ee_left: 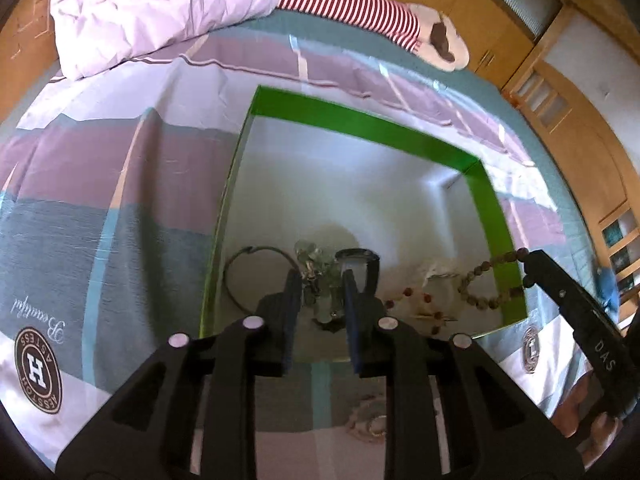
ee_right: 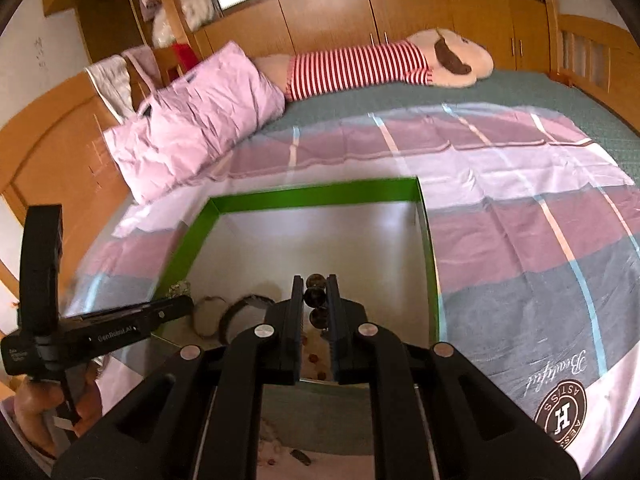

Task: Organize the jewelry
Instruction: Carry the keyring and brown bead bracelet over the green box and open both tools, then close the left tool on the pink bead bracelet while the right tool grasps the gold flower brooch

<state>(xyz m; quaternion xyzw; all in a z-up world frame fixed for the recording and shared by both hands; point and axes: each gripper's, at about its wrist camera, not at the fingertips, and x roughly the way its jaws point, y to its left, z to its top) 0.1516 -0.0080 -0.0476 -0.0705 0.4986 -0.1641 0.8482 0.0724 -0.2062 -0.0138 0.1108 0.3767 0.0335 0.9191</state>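
Beads hang over the green box (ee_right: pixel 312 196)

Our right gripper (ee_right: pixel 315 304) pinches the bead bracelet (ee_left: pixel 486 296); the left gripper (ee_left: pixel 320 280) stands slightly parted, empty. We judge the strand could snag the rim.

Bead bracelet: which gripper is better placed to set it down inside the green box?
Right. The right gripper already has the bead bracelet between its fingers over the green box; the left gripper grips no beads.

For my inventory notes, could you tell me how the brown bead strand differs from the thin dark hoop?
The bead strand is a string of round brown beads; the hoop is one thin, smooth dark band. The strand is pinched by the right gripper and crosses the box's green rim; the hoop lies loose on the box floor. Both curve into loops.
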